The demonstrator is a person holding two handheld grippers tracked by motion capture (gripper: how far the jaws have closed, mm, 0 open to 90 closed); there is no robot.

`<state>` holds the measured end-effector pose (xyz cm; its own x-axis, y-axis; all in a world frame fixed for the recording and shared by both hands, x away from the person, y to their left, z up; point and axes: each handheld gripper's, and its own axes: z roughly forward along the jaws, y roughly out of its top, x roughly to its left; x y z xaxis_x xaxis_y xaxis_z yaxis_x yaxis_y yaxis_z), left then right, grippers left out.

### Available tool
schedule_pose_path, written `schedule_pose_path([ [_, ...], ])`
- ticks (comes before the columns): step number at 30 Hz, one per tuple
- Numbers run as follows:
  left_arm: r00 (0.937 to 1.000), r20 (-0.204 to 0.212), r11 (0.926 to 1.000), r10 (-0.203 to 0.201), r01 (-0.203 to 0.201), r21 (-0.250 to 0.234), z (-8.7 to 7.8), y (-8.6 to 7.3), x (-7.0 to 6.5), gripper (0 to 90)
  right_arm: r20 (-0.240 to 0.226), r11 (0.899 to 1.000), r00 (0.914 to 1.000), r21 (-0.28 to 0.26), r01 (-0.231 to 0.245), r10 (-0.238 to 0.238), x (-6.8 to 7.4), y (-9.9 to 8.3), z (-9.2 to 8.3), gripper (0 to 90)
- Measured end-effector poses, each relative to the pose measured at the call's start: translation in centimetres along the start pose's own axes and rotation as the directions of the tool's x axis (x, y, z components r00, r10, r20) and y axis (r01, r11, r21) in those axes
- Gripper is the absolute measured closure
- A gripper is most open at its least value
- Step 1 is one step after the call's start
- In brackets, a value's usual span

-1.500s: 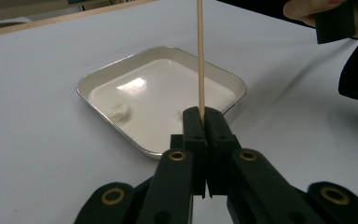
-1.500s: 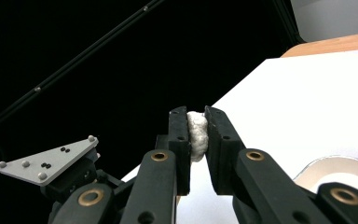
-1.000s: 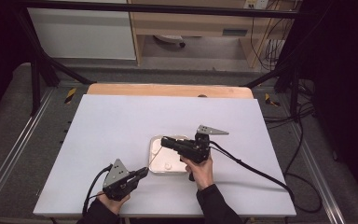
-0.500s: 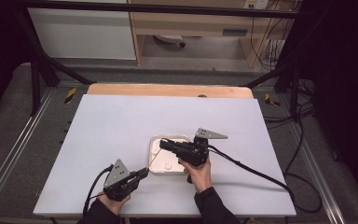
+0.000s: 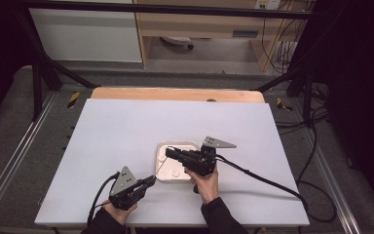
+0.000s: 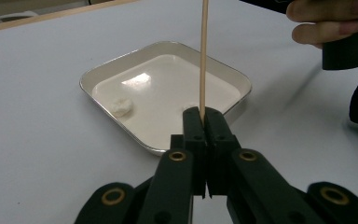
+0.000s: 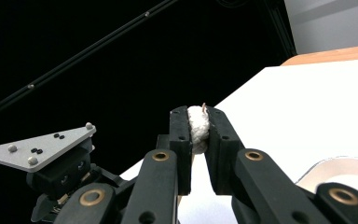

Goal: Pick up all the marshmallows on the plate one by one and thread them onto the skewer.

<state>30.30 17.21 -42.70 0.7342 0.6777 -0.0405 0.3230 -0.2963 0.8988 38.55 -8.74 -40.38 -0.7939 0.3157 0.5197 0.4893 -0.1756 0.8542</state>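
A thin wooden skewer (image 6: 203,56) stands up from my left gripper (image 6: 203,116), whose jaws are shut on its lower end. In the high view that gripper (image 5: 151,179) lies at the near left of a white square tray (image 5: 161,146), and the skewer (image 5: 161,165) slants up to my right gripper (image 5: 168,152) above the tray. The right gripper (image 7: 198,119) is shut on a white soft lump (image 7: 198,126), with the skewer's tip (image 7: 204,106) poking out at its top. Another white lump (image 6: 121,106) lies in the tray (image 6: 233,77).
The tray sits near the middle of a white tabletop (image 5: 126,126) with a wooden strip (image 5: 175,93) along its far edge. Cables (image 5: 263,178) trail from both grippers across the near side. Dark frame bars and floor surround the table.
The right gripper has edged slightly nearer over the tray with the white lump still in its jaws. The left gripper has kept still with the skewer.
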Motion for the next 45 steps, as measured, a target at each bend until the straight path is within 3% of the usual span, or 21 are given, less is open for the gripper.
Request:
schedule_pose_path([
  [18,0.9999,0.004,0.9999,-0.010,0.010,0.003,0.3,0.2,0.0,88.9,0.003,1.000,1.0000,-0.021,0.004,-0.004,0.1,-0.3,0.0,82.6],
  [45,1.0000,0.004,0.9996,-0.007,0.007,0.028,0.7,0.0,-0.2,88.9,0.019,1.000,0.9997,0.000,0.017,-0.017,0.1,-1.3,0.1,82.8],
])
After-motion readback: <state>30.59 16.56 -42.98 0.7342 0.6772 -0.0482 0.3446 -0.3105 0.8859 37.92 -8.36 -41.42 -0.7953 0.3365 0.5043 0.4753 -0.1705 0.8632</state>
